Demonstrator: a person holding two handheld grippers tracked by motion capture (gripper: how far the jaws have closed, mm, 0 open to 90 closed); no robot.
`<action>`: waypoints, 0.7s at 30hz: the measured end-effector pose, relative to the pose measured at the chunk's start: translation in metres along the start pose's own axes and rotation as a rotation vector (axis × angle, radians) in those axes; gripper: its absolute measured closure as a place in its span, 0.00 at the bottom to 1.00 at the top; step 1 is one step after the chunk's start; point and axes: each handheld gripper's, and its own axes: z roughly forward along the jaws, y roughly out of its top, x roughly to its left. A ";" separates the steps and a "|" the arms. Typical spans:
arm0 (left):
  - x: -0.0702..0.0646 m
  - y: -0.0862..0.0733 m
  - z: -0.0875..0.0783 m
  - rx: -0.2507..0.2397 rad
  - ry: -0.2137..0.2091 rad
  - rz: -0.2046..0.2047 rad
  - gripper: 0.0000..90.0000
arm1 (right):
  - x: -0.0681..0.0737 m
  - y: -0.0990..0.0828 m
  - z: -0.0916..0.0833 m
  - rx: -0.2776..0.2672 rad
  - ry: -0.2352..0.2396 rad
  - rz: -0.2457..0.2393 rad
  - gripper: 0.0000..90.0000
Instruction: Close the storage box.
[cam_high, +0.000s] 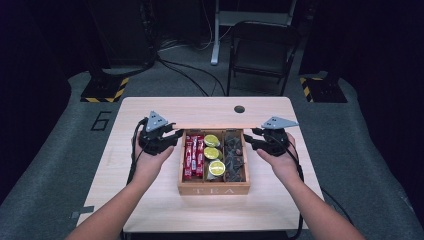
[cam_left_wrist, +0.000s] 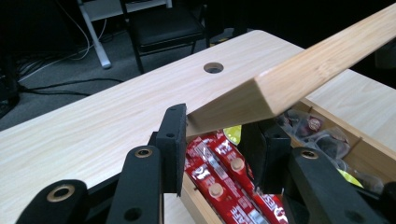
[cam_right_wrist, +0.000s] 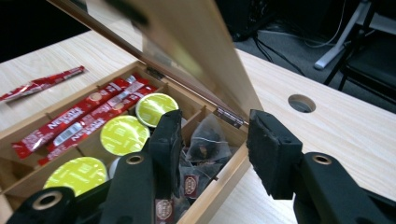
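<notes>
A wooden tea box (cam_high: 214, 189) is sitting mid-table (cam_high: 150, 200) with its hinged lid (cam_left_wrist: 299, 74) raised; the left gripper (cam_left_wrist: 212, 140) is holding the lid's corner between its jaws, which are pressing on the wood; the right gripper (cam_right_wrist: 212, 149) is hovering at the box's other end, jaws apart around nothing. Inside are lying red sachets (cam_high: 193, 156), green-topped pods (cam_high: 212, 153) and dark tea bags (cam_high: 234, 156).

My light wooden table (cam_high: 150, 107), with a round hole (cam_high: 239, 109) near its far edge, carries the open wooden tea box (cam_high: 214, 189) at its middle and one loose red sachet (cam_right_wrist: 42, 83) just beside that box.
</notes>
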 end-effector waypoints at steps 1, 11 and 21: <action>0.000 -0.002 -0.001 0.005 -0.003 0.003 0.68 | 0.001 0.000 -0.002 -0.007 0.001 -0.001 0.61; -0.006 -0.020 -0.006 0.003 -0.029 -0.012 0.68 | 0.013 -0.003 -0.019 -0.032 0.016 -0.025 0.63; -0.015 -0.043 -0.010 0.013 -0.040 -0.002 0.68 | 0.024 -0.019 -0.029 -0.039 0.049 -0.006 0.61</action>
